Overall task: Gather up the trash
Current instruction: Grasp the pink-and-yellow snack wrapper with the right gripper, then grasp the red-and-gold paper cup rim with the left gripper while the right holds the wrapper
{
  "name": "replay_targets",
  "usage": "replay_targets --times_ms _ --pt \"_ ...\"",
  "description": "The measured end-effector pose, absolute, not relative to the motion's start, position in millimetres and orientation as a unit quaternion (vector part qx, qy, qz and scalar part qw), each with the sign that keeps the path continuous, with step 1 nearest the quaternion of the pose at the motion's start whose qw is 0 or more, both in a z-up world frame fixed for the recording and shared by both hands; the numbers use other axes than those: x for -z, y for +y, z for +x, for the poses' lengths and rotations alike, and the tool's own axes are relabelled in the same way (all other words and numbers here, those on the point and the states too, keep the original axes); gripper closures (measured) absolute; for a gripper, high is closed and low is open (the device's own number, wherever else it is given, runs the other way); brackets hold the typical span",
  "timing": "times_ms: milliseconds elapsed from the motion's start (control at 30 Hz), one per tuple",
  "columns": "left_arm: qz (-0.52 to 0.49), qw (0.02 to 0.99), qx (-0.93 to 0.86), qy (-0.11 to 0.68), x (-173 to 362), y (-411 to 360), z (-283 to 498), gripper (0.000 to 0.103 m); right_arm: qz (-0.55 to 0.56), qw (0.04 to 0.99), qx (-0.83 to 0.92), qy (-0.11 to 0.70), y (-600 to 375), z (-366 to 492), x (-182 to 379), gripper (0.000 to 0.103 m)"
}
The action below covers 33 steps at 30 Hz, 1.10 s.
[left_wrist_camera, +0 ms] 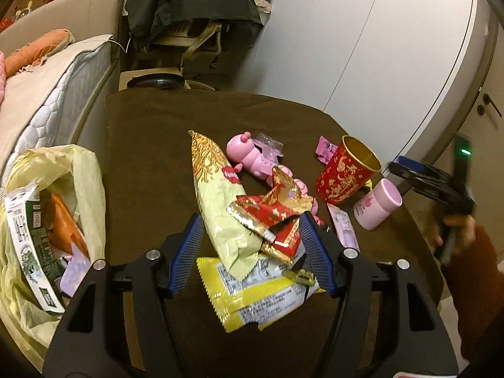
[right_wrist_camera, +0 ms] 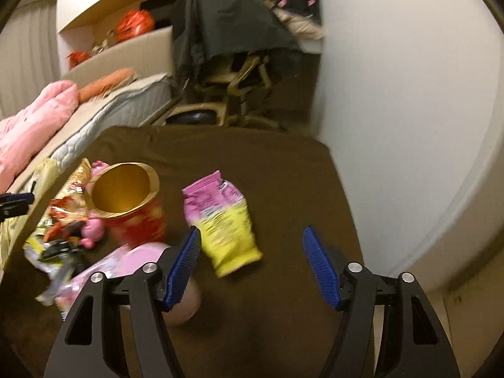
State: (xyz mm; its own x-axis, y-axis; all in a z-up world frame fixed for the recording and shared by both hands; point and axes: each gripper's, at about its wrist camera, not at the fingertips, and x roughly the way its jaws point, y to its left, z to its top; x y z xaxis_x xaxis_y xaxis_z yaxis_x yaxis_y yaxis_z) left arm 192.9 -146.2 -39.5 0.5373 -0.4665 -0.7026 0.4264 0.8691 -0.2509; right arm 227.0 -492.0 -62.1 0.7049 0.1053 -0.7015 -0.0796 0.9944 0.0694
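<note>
Left claw (left_wrist_camera: 252,252) agape, crinkled foil wrapper (left_wrist_camera: 271,211), brown cloth (left_wrist_camera: 157,145)

A brown cloth covers the tabletop (left_wrist_camera: 151,145). The cup (left_wrist_camera: 345,173) is red with gold patterning, the toy (left_wrist_camera: 249,154) pink, the wrapper (right_wrist_camera: 223,217) pink and yellow, the bag (left_wrist_camera: 78,170) pale yellow.
</note>
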Motion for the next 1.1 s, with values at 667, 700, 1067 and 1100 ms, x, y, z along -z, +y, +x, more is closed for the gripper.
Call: replay_targets --times_ms 667,700,1067,1100 --pt "-0.036 0.868 0.265 0.418 46 -165 215 0.042 0.1 0.901 -0.032 0.421 -509 217 79 0.09" --pt "-0.039 0.867 0.273 0.415 43 -171 215 0.043 0.103 0.903 -0.024 0.416 -511 207 75 0.09" --pt "-0.019 0.864 0.311 0.395 22 -271 233 0.043 0.133 0.917 0.021 0.376 -521 116 64 0.09" --pt "-0.011 0.867 0.299 0.398 23 -278 238 0.043 0.134 0.917 0.023 0.375 -520 111 65 0.09"
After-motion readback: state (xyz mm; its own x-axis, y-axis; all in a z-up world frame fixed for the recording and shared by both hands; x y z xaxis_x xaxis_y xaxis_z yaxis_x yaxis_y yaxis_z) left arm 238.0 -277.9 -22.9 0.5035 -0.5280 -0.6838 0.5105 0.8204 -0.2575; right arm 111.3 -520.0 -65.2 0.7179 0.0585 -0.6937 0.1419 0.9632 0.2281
